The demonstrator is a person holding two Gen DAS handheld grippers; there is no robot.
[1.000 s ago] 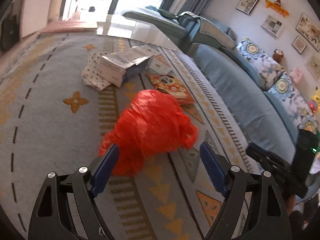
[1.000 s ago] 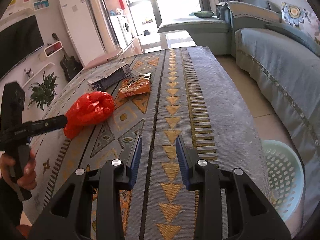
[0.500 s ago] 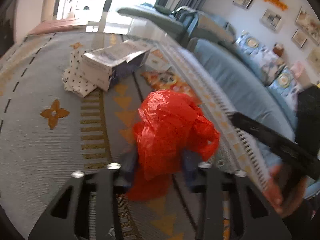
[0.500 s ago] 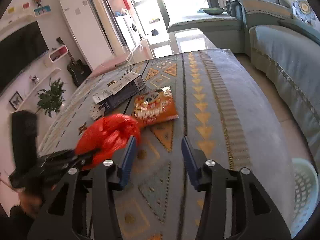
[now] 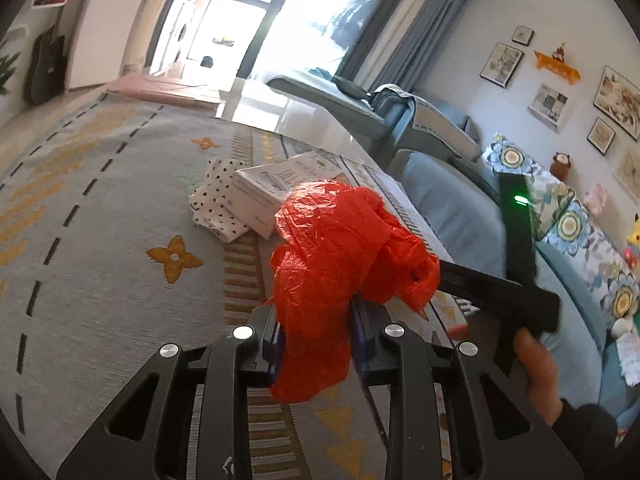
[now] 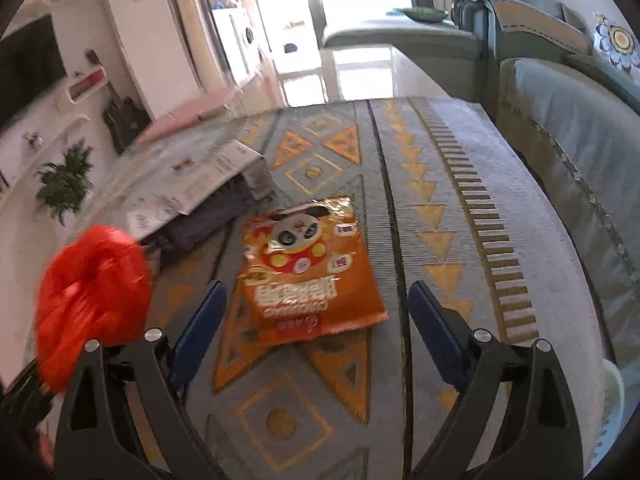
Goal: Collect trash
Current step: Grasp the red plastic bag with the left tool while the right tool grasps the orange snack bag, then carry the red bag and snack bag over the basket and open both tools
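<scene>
Item: red plastic bag [image 5: 340, 264], frame centre, pinched by closing left gripper [image 5: 316, 340]. Right gripper [image 6: 312, 320] opening, empty, over orange snack packet [image 6: 312, 264]. Box [image 5: 276, 188], packet uncollected; task barely begun.

The red plastic bag [image 5: 336, 276] is covering the left gripper's [image 5: 316, 336] blue pads and part of the white box [image 5: 260, 196]; motion is blurring the dark box [image 6: 208, 204] in the right wrist view.

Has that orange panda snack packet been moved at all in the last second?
No. The snack packet lies flat on the patterned tablecloth, beside the same cardboard box as before; only the camera came closer.
</scene>
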